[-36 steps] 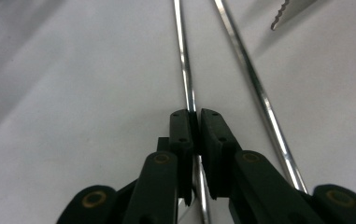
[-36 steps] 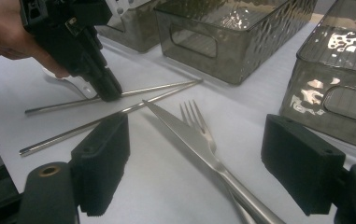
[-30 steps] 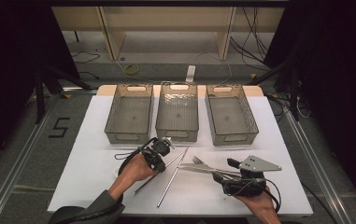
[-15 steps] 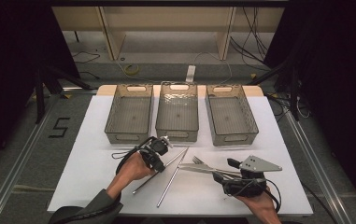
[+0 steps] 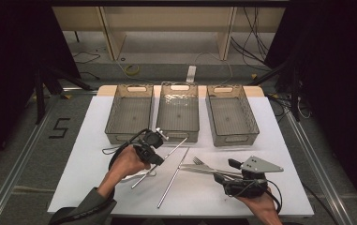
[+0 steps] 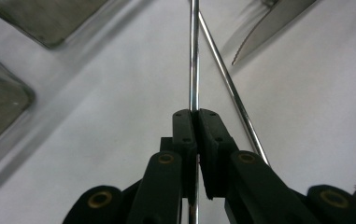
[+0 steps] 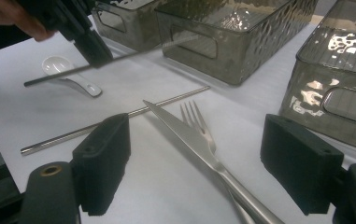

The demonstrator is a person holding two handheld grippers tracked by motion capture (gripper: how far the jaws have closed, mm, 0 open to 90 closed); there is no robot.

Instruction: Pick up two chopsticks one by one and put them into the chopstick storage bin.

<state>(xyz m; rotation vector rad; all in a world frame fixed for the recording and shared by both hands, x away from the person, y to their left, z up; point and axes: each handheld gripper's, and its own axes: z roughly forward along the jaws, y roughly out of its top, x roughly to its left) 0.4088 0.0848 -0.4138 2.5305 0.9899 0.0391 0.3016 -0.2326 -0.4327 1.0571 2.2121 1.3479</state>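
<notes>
Thin shiny steel chopstick (image 6: 194,56)

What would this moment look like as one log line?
left tool: shut on metal rod, off table | right tool: open, over knife and fork | bins: empty

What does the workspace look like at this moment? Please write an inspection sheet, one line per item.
Surface: white table top, flat and bare at its left side.
Job's things: metal rod clamped in the left gripper, lifted off the table; a second rod lies flat.
Clutter: knife and fork overlapping; white spoon; three empty bins in a row.
Grippers: left shut on the rod; right gripper open, with the knife and fork lying between its jaws.
Cables: black cable loops from the left gripper.
Surroundings: grey floor with loose cables; dark curtains at the sides.
</notes>
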